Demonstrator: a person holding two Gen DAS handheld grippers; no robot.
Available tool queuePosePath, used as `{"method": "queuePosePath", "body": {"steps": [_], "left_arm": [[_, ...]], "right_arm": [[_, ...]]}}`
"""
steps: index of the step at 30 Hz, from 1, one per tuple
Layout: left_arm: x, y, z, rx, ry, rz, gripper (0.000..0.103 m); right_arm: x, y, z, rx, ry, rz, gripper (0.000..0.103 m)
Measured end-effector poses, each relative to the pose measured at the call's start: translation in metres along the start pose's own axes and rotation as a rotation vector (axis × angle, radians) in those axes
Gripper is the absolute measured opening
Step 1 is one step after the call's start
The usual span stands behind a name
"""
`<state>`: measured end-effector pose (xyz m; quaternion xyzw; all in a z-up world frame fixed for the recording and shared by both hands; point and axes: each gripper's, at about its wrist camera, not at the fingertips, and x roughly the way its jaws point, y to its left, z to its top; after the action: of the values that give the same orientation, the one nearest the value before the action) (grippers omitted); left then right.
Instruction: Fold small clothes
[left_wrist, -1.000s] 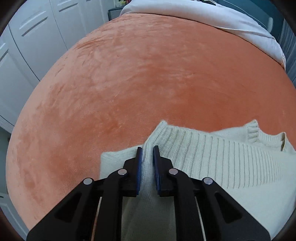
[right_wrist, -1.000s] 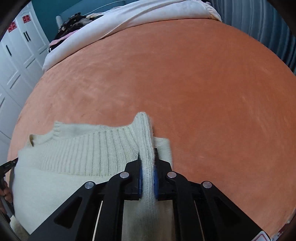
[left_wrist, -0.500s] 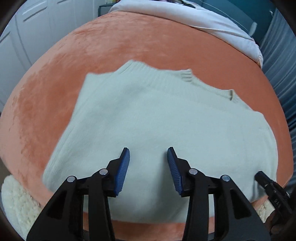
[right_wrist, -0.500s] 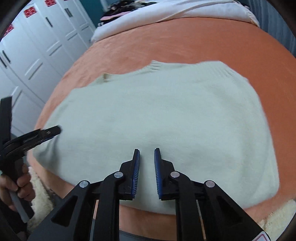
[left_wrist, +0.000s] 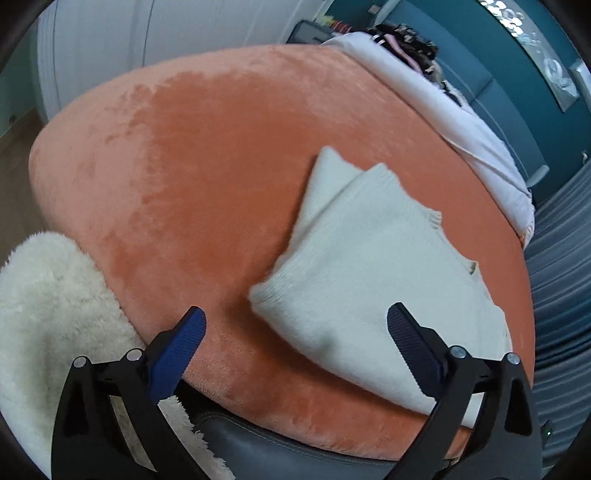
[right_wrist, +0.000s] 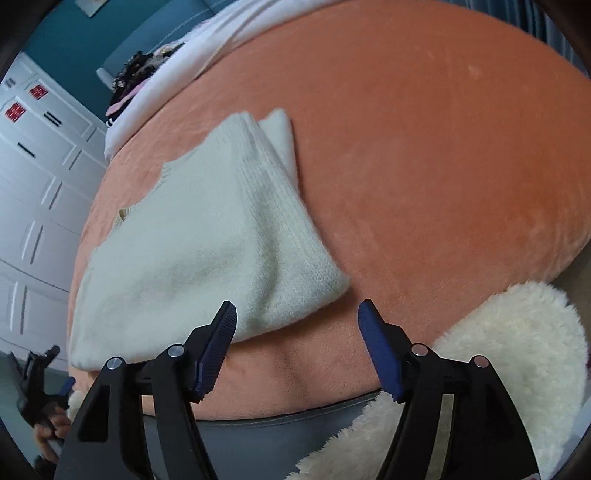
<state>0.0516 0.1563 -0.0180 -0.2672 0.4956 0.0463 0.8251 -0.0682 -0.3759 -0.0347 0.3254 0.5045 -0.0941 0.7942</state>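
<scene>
A cream knit sweater (left_wrist: 373, 266) lies folded flat on the orange bed cover (left_wrist: 207, 155), near its front edge; it also shows in the right wrist view (right_wrist: 199, 240). My left gripper (left_wrist: 295, 343) is wide open and empty, held above the bed's front edge at the sweater's near left corner. My right gripper (right_wrist: 297, 339) is wide open and empty, above the front edge at the sweater's near right corner. The left gripper also shows in the right wrist view (right_wrist: 37, 380) at the far left, held by a hand.
A fluffy white rug (left_wrist: 48, 310) lies on the floor by the bed, also in the right wrist view (right_wrist: 509, 362). A white duvet (left_wrist: 443, 107) with dark clothes lies at the far end. White wardrobe doors (right_wrist: 40, 177) stand to the left.
Both grippers let go of the sweater's far edge, pulled back to the bed's front edge and opened wide. The sweater now lies folded and still.
</scene>
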Motion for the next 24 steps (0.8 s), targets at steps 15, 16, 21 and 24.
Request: {"method": "queuePosePath", "body": {"steps": [15,16,21,24], "left_arm": [[-0.026,-0.005,0.005,-0.068,0.151,-0.138,0.010],[-0.029,0.000,-0.005,-0.065,0.173,-0.134,0.010],[-0.010,0.013,-0.030,-0.064,0.207,-0.059,0.016],[-0.018,0.005,-0.022,-0.048,0.152,-0.039,0.035]], "right_arm": [[-0.051,0.015,0.007,0.044,-0.063,0.123,0.011],[-0.053,0.007,0.001,0.047,-0.047,0.101,0.011],[-0.025,-0.014,-0.019,0.023,0.066,-0.038,0.024],[-0.048,-0.006,-0.009,0.037,-0.031,-0.044,0.043]]}}
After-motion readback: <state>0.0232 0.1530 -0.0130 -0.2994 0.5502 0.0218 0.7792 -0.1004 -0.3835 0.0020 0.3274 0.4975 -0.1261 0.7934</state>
